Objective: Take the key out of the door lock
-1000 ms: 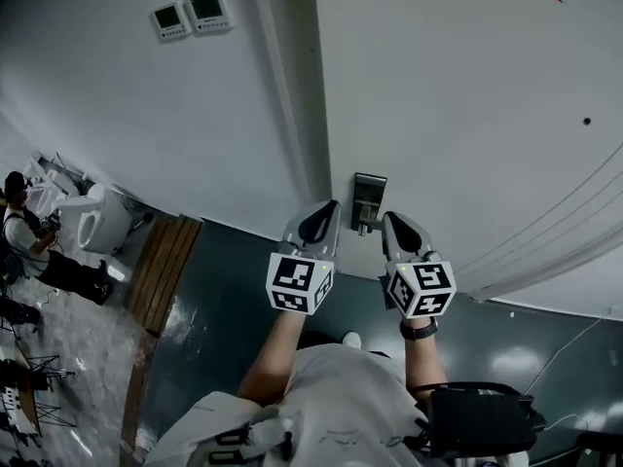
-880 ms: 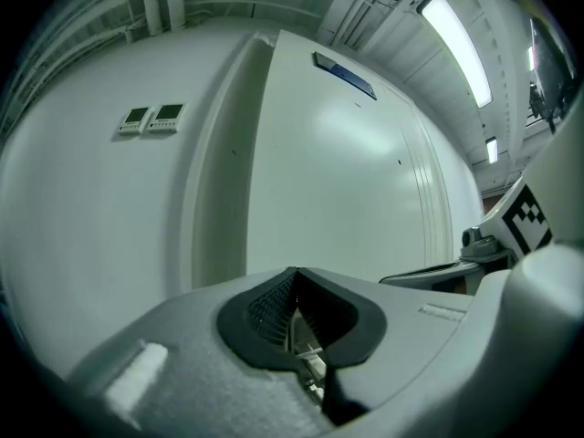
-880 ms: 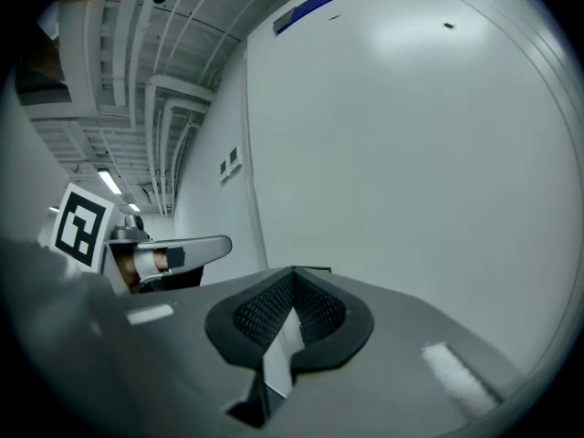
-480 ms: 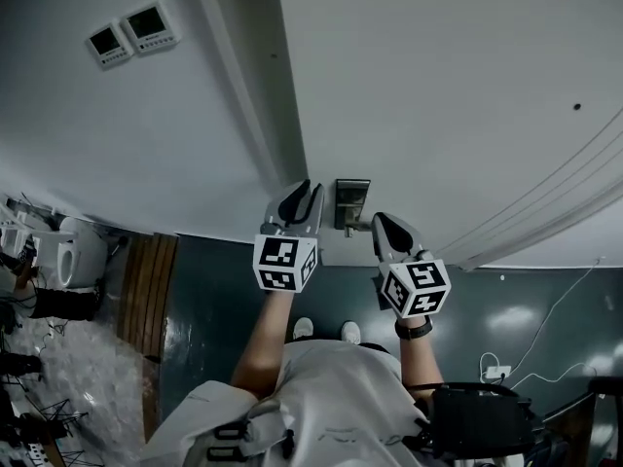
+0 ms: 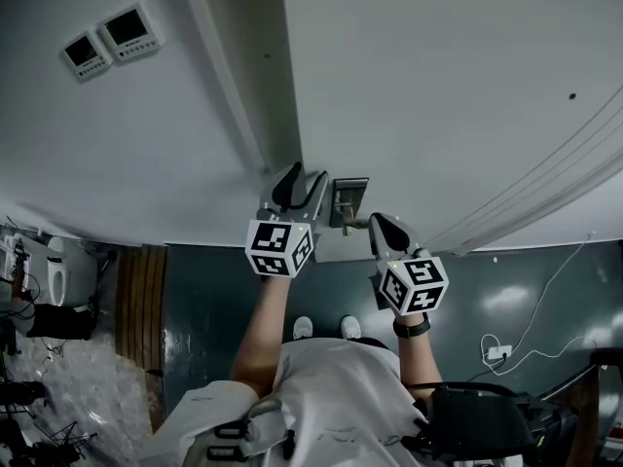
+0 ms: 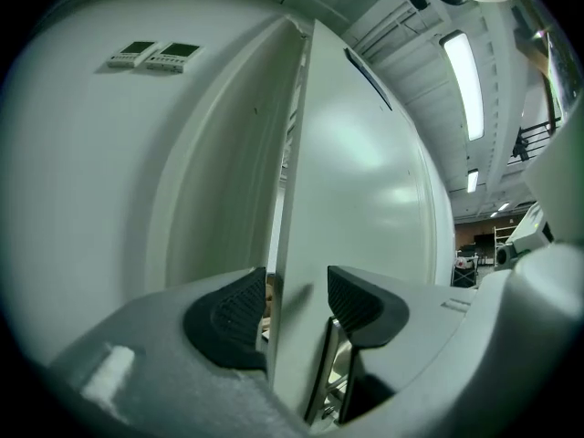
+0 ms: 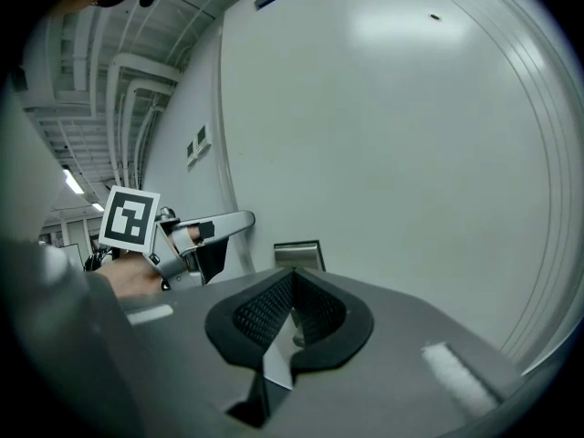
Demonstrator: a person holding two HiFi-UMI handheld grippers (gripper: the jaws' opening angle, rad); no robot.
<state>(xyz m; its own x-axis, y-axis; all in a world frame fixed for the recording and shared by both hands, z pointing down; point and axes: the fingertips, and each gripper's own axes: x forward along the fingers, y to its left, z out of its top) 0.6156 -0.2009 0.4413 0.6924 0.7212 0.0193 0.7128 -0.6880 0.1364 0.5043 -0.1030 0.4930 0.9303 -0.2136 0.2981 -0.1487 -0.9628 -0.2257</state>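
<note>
The white door (image 5: pixel 438 86) has a metal lock plate (image 5: pixel 348 200) near its left edge. My left gripper (image 5: pixel 304 185) straddles that edge, left of the plate. In the left gripper view its jaws (image 6: pixel 292 307) are opening, with the door's edge (image 6: pixel 285 245) between the pads and a gap on the right side. My right gripper (image 5: pixel 380 224) sits just below and right of the plate. It (image 7: pixel 292 313) is shut on a thin silvery blade, apparently the key (image 7: pixel 276 359), and the lock plate (image 7: pixel 298 253) stands a little beyond its tips.
Two small wall panels (image 5: pixel 107 39) hang on the wall left of the door frame (image 5: pixel 234 95). Below are dark floor, a wooden strip (image 5: pixel 141 300) and a white cable (image 5: pixel 526 339). Equipment stands at the far left (image 5: pixel 58 270).
The left gripper moved forward onto the door's edge beside the lock plate and its jaws spread apart. The right gripper stayed shut below the plate.
</note>
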